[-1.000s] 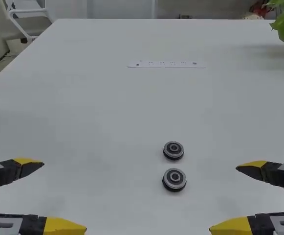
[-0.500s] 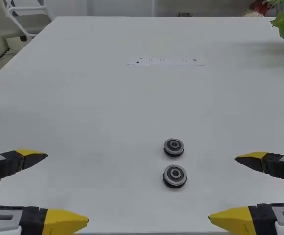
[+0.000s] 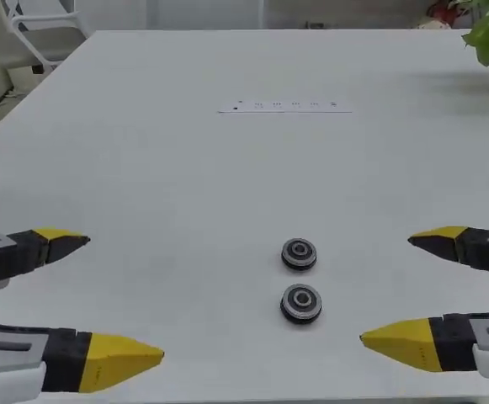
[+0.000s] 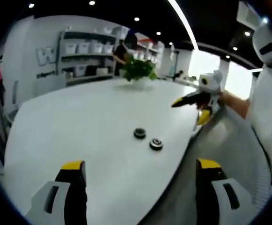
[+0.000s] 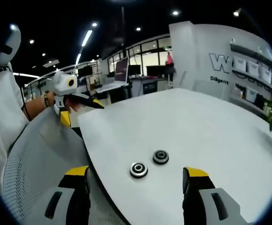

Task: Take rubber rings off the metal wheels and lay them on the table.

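A wide white desk (image 3: 185, 168) carries two small round wheels of silvery metal, flat on its top not far from the near edge and somewhat right of the middle. The nearer metal wheel (image 3: 301, 303) (image 4: 156, 144) (image 5: 138, 169) lies closest to that edge; the farther metal wheel (image 3: 299, 253) (image 4: 139, 133) (image 5: 161, 156) lies just beyond it, close by but apart. Each has a black rubber ring (image 3: 301, 320) seated around its rim. The left gripper (image 3: 114, 299) (image 4: 140, 165) (image 5: 79, 103), black with yellow tips, hangs over the near left part of the desk, its jaws spread wide with nothing between them, well apart from the wheels. The right gripper (image 3: 389, 290) (image 5: 136, 172) (image 4: 192, 101), of the same make, hangs at the near right, its jaws likewise spread and bare, pointing across at the other one with both wheels between them. A strip of small printed marks (image 3: 284, 107) lies towards the far edge of the desk. A green leafy plant (image 3: 488, 29) (image 4: 138, 70) stands at the far right corner, and a white chair (image 3: 38, 34) stands off the far left corner.
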Tool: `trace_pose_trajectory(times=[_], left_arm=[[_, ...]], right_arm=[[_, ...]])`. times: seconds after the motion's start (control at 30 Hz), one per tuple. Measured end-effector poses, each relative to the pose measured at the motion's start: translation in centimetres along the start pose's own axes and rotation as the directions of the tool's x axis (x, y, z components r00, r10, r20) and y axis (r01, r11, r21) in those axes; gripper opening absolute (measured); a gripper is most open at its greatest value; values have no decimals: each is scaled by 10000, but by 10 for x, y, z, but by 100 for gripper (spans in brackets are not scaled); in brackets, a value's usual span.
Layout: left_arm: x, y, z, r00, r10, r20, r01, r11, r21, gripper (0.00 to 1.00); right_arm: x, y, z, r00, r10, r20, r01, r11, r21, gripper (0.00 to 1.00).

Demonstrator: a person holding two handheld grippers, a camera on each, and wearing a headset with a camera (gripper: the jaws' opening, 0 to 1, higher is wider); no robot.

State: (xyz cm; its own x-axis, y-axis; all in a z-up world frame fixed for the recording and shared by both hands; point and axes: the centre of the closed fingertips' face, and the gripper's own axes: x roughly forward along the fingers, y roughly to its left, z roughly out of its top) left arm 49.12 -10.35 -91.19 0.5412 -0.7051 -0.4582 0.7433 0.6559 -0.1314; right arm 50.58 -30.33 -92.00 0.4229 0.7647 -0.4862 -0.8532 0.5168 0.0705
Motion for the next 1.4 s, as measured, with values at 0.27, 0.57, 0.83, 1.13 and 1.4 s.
trace_pose_trajectory(times=[0.27, 0.57, 0.83, 1.13, 1.4], left_arm=[[-1, 3, 29, 9997, 15, 255, -34, 9971, 764, 98], [11, 5, 60, 9984, -194, 533, 107, 9871, 1600, 98], [24, 0, 90, 9954, -623, 728, 410, 9638, 2636, 97], [51, -21, 119, 9725, -1992, 1209, 1347, 9040, 4058, 90], [81, -34, 124, 9482, -2648, 1753, 1755, 8969, 4058, 85]], right_arm=[[-6, -8, 22, 9996, -185, 227, 197, 9985, -509, 79], [-4, -18, 46, 9981, -257, 559, 311, 9946, -989, 74], [1, -20, 66, 9952, 3, 982, 137, 9898, -1418, 68], [9, -24, 85, 9888, 134, 1489, 95, 9883, -1519, 61], [24, -24, 83, 9776, 618, 2014, -387, 9924, -1169, 54]])
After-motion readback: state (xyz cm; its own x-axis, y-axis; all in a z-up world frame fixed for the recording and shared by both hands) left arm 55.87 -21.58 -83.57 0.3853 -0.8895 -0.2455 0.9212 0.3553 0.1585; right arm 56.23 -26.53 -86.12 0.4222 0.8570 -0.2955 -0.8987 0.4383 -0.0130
